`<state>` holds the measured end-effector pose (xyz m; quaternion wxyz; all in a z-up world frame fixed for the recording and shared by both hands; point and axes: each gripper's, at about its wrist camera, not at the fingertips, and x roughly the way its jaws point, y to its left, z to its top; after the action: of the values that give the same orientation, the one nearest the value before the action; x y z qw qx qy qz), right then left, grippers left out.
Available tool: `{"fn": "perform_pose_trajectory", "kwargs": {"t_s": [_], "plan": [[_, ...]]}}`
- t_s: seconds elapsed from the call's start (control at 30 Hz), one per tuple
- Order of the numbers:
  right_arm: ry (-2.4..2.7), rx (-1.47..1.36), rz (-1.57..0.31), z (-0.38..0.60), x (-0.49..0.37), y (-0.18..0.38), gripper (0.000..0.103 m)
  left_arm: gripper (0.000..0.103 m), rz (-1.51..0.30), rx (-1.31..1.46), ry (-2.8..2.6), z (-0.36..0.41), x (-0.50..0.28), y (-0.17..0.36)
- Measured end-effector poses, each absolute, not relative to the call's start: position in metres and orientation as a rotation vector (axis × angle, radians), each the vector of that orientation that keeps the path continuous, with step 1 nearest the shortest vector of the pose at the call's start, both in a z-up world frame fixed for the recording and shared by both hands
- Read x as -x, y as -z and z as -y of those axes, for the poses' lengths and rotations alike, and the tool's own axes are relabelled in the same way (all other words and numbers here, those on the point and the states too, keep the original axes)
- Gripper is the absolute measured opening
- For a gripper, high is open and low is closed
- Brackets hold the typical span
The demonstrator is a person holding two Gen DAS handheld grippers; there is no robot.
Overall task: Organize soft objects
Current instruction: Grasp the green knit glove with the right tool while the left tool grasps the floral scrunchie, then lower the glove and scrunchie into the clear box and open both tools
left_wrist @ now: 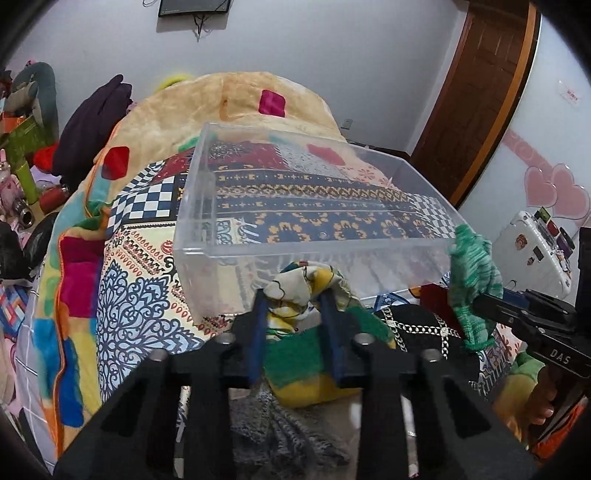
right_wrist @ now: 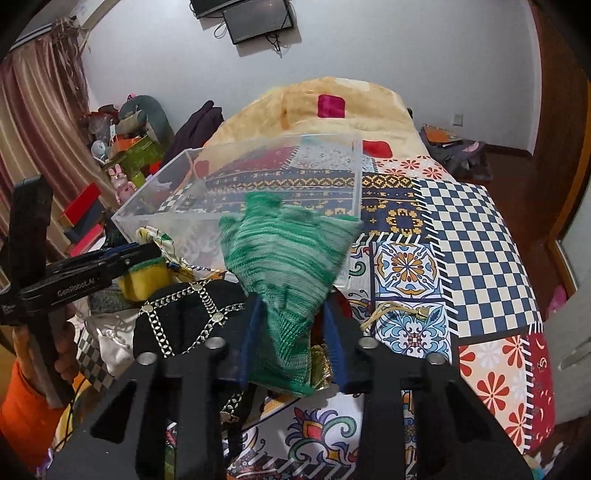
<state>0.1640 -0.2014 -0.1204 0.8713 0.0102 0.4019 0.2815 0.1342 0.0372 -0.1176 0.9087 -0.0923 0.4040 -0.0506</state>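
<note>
**Ana:** Left gripper (left_wrist: 293,295) first, in its own view: the two blue fingers are closed on a patterned cloth (left_wrist: 301,282) of cream, yellow and green, bunched up between them. Just beyond, at twelve o'clock, sits the clear plastic box (left_wrist: 207,206), and nothing I can see lies in it.

**Ben:** And at three o'clock?

**Ana:** That's the right gripper (left_wrist: 480,301), clamped on a green knitted glove (left_wrist: 474,273) held up by the box's near corner. A black hat with chain trim (left_wrist: 413,321) lies between the two tools.

**Ben:** So the step in hand?

**Ana:** I'd judge both items are lifted and being carried to the box. Next, each must clear the near wall, then be let go inside.

**Ben:** Now the right wrist view.

**Ana:** Right gripper (right_wrist: 291,306) pinches the glove's cuff; the green knitted glove (right_wrist: 284,251) flops forward against the box's near wall (right_wrist: 354,177), blurred. At nine o'clock the left gripper (right_wrist: 146,251) shows side-on with the cloth (right_wrist: 155,236). The black hat (right_wrist: 184,314) lies at eight o'clock.

**Ben:** Surface and room?

**Ana:** A bed under a patchwork cover (right_wrist: 461,229), soft, so the box may rock. A tan blanket (right_wrist: 295,99) is heaped at twelve o'clock, a wall screen (right_wrist: 258,18) above, curtains (right_wrist: 33,110) at ten o'clock.
</note>
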Motion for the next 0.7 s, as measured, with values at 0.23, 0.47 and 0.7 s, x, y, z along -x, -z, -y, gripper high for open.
{"fn": "perform_pose_trajectory", "kwargs": {"t_s": [0.23, 0.47, 0.7], "plan": [[-0.590, 0.011, -0.787, 0.200, -0.161, 0.114, 0.014, 0.006, -0.775, 0.148, 0.102, -0.036, -0.115, 0.106], [-0.605, -0.001, -0.720, 0.203, -0.155, 0.092, 0.013, 0.006, -0.661, 0.118, 0.112, -0.033, -0.093, 0.070], [-0.611, -0.009, -0.643, 0.201, -0.162, 0.068, 0.013, 0.006, -0.585, 0.113, 0.104, -0.033, -0.097, 0.039]]}}
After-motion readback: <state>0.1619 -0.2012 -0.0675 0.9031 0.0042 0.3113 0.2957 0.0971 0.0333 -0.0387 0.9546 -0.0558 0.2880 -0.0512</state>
